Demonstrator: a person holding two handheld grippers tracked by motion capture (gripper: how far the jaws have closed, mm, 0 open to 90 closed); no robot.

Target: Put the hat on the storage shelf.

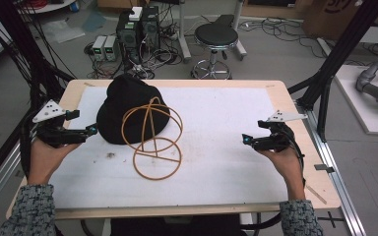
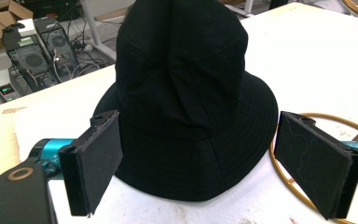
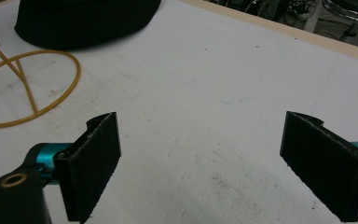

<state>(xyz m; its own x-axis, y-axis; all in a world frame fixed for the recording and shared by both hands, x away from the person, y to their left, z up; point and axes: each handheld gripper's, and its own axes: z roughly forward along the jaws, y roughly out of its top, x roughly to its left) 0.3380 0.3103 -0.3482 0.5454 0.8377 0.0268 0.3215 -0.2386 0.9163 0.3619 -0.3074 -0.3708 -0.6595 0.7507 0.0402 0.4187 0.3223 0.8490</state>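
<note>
Two patterned sleeves enter the high view from the bottom edge, each hand holding a gripper over a white mat that covers a wooden table. At the near left the left gripper points at a black bucket hat, its tip just beside the brim. A wire hat stand of yellow-brown hoops rises just right of the hat, its round base flat on the mat and its upper hoops overlapping the hat's right side. The right gripper hovers well apart from both, over bare mat. Beyond the far edge of the table stand a black stool, computer towers and loose cables on the floor.

From the left gripper view, both black pads are spread wide, with the hat upright between and beyond them; nothing is pinched. One stand hoop curves behind the right-hand pad.

From the right gripper view, the pads are likewise wide apart over stained mat. The stand's base ring and the hat's brim lie at upper left.
</note>
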